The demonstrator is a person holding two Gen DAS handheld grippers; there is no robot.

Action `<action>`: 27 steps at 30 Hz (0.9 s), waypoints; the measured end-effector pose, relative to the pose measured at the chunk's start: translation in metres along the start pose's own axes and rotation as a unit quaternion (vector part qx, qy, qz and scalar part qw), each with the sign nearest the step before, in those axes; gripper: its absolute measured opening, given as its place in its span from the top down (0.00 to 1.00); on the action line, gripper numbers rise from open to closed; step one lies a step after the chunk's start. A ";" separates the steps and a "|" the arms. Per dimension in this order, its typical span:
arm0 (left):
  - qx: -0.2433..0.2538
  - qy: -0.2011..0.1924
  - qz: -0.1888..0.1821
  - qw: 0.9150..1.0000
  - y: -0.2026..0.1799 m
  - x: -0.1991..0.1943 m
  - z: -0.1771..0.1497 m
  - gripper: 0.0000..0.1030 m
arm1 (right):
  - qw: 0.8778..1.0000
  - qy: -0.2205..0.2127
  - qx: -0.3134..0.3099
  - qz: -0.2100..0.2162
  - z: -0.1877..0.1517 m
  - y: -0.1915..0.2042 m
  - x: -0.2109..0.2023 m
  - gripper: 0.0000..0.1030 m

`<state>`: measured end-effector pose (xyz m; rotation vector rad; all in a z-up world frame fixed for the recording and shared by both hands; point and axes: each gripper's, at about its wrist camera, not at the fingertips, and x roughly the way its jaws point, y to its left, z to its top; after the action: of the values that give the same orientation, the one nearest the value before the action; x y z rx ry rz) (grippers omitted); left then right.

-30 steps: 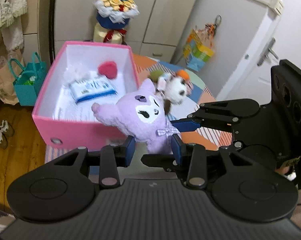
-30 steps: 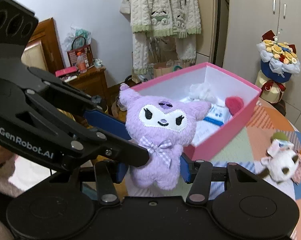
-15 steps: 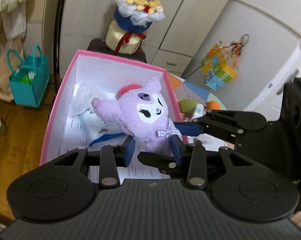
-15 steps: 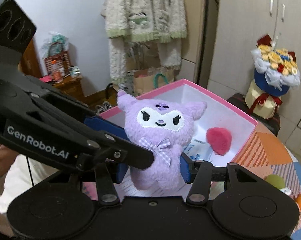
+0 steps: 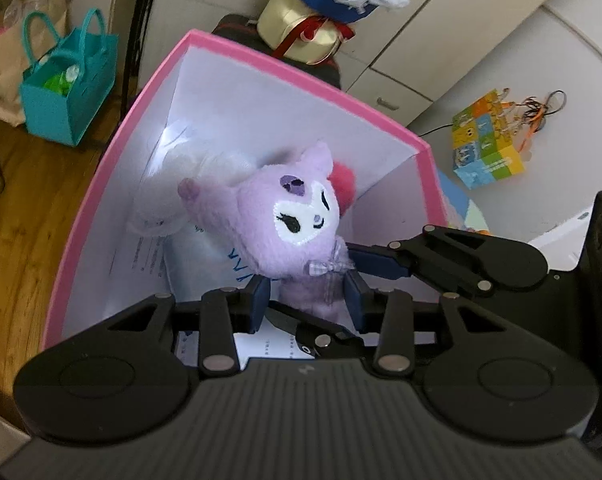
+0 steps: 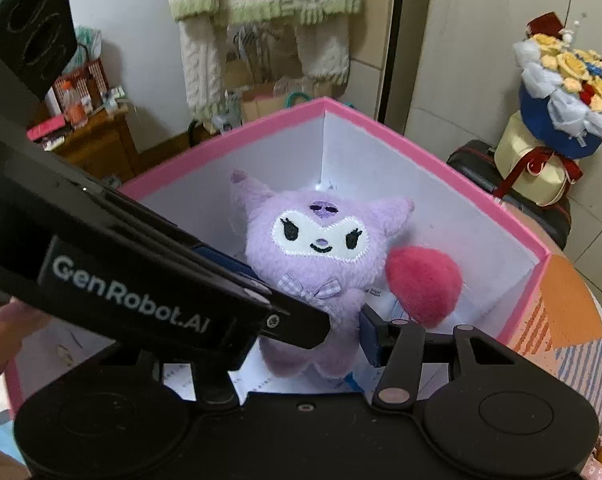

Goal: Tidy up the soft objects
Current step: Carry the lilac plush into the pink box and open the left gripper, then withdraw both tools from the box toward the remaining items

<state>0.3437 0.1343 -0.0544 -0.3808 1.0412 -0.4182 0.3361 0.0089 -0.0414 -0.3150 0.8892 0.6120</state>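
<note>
A purple plush toy (image 5: 297, 232) hangs inside the open pink box (image 5: 85, 216), gripped low on its body by both the left gripper (image 5: 307, 300) and the right gripper (image 6: 329, 332), each closed on it, though the right one's near finger is hidden behind the left tool. Its head and ears rise above the fingers, beside a red plush heart (image 6: 423, 288) and over papers. Best to lower it to the box floor, then release both sides together so it settles without snagging.
</note>
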 end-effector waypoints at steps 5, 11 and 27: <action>-0.013 -0.004 0.004 1.000 0.001 0.000 0.003 0.61 | 0.999 0.004 -0.024 -0.020 0.004 0.005 0.002 0.42; 0.004 -0.039 0.031 0.999 -0.002 -0.015 -0.001 0.48 | 0.997 0.008 -0.043 -0.063 0.007 0.009 0.002 0.32; 0.141 -0.115 0.044 0.982 -0.040 -0.100 -0.050 0.45 | 0.997 -0.036 -0.012 -0.061 -0.024 0.024 -0.063 0.29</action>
<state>0.2495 0.1454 0.0173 -0.1254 0.7566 -0.4250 0.2762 -0.0075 -0.0057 -0.3637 0.7871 0.5175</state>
